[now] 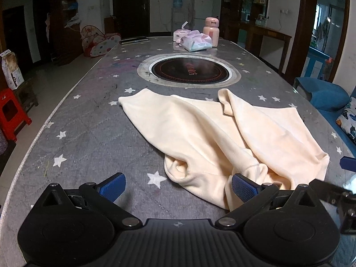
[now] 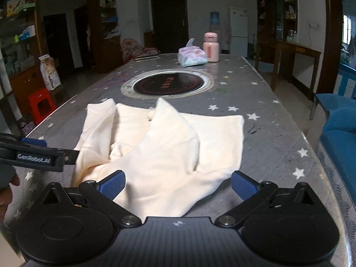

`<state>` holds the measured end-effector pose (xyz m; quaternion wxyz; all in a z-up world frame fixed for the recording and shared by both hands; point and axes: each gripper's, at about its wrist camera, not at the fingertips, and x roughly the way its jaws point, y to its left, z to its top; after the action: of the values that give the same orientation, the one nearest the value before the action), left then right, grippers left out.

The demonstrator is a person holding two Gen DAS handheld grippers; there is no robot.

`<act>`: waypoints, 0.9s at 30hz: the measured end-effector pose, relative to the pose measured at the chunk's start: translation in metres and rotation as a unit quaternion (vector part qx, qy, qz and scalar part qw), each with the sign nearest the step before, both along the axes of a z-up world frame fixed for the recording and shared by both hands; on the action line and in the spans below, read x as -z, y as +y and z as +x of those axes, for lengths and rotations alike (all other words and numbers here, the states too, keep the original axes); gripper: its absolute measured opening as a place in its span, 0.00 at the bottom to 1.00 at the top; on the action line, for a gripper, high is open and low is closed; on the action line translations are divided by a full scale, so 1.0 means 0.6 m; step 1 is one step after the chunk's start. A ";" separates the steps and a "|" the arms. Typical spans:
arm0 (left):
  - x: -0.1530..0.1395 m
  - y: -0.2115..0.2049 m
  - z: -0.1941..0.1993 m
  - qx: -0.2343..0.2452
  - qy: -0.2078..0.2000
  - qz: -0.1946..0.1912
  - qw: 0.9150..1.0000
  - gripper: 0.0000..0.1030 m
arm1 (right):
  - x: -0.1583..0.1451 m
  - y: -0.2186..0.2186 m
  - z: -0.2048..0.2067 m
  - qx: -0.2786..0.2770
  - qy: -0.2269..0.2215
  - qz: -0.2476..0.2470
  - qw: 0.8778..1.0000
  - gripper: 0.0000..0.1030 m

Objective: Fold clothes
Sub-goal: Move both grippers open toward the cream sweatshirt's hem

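A cream garment [image 1: 213, 138] lies loosely crumpled on the grey star-patterned table [image 1: 89, 138], its near edge bunched. My left gripper [image 1: 178, 188] is open and empty, just short of the garment's near left edge. In the right wrist view the same garment [image 2: 164, 146] lies straight ahead. My right gripper [image 2: 178, 185] is open, with the garment's near corner lying between its blue pads [image 2: 112, 184], not pinched. The left gripper shows at the left edge of the right wrist view [image 2: 40, 154]. The right gripper shows at the right edge of the left wrist view [image 1: 342, 191].
A round black induction hob [image 1: 189, 70] is set into the table beyond the garment. A tissue pack [image 1: 197, 41], a pink flask [image 1: 211, 31] and a dark flat object [image 1: 133, 40] stand at the far end. A red stool [image 1: 11, 115] stands left; blue seating [image 2: 340, 133] is right.
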<state>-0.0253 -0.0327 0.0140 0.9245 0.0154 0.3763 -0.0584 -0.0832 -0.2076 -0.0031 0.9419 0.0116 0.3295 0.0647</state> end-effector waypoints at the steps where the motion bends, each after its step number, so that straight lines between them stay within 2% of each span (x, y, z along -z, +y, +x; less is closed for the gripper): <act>1: -0.001 -0.001 -0.002 0.001 0.000 0.001 1.000 1.00 | 0.001 0.002 -0.003 -0.003 0.001 0.000 1.000 0.99; 19: -0.010 -0.009 -0.023 0.012 -0.005 0.006 1.000 1.00 | -0.001 0.027 -0.026 -0.028 0.001 -0.002 1.000 0.95; 27: -0.011 -0.010 -0.019 0.016 -0.002 0.006 1.000 1.00 | -0.004 0.028 -0.021 -0.033 -0.001 -0.004 0.999 0.90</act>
<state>-0.0365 -0.0390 0.0206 0.9242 0.0270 0.3743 -0.0705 -0.0958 -0.1905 -0.0004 0.9394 -0.0032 0.3294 0.0947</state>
